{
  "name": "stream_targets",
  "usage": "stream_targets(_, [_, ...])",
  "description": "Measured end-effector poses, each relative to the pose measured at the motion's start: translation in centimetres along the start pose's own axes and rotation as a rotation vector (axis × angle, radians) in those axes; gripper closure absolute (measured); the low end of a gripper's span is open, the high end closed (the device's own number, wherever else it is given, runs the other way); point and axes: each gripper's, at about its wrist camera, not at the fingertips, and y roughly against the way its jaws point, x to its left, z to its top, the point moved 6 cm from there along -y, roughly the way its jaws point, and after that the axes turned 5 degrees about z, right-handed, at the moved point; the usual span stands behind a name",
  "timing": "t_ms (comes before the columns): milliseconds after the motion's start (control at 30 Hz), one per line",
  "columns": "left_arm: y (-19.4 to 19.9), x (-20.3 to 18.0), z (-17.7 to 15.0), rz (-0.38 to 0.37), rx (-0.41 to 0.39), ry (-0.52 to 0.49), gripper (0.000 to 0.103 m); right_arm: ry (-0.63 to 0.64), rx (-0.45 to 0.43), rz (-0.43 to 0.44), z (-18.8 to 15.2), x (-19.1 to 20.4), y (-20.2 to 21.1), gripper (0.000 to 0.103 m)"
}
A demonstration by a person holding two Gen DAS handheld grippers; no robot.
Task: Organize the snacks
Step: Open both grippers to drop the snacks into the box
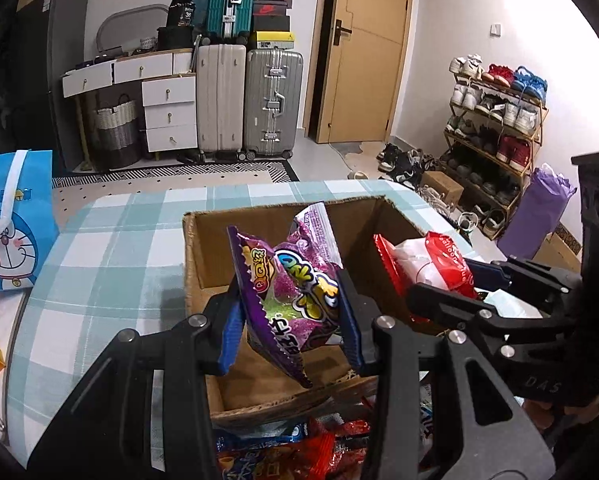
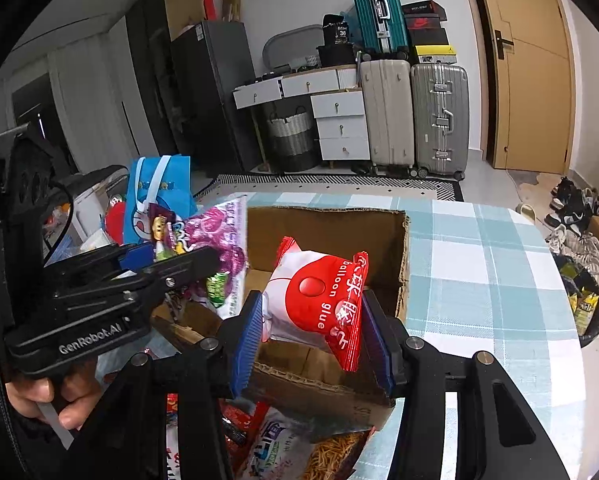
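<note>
My left gripper (image 1: pixel 289 322) is shut on a purple snack bag (image 1: pixel 295 300), which hangs over the open cardboard box (image 1: pixel 203 248). Beside it, my right gripper (image 2: pixel 313 334) is shut on a red and white "balloon glue" packet (image 2: pixel 319 292), also above the cardboard box (image 2: pixel 403 240). In the left wrist view the right gripper (image 1: pixel 459 280) shows at the right with its red packet (image 1: pixel 439 260). In the right wrist view the left gripper (image 2: pixel 163 256) appears at the left with the purple bag (image 2: pixel 223 240). The box's floor looks bare brown.
A heap of loose snack packets (image 1: pixel 299 448) lies in front of the box on the checked tablecloth (image 1: pixel 111 240). A blue cartoon gift bag (image 1: pixel 15 216) stands at the left. Suitcases (image 1: pixel 251 100), drawers and a shoe rack (image 1: pixel 495 128) line the room behind.
</note>
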Motion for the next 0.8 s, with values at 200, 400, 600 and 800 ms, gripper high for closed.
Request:
stream_targets(200, [-1.4, -0.8, 0.0, 0.021, 0.004, -0.033, 0.065, -0.010, 0.015, -0.002, -0.2, -0.6, -0.6, 0.055])
stream_targets(400, [-1.7, -1.3, -0.3, 0.029, 0.015, -0.038, 0.064, -0.019, -0.003, -0.008, -0.1, -0.6, -0.7, 0.055])
stream_targets(600, [-0.2, -1.1, 0.0, 0.021, 0.014, -0.024, 0.049, 0.014, -0.020, -0.036, 0.1, 0.1, -0.2, 0.053])
stream_targets(800, [3.9, 0.0, -0.1, 0.020, -0.036, -0.005, 0.016, 0.013, -0.074, -0.052, 0.2, 0.1, 2.8, 0.016])
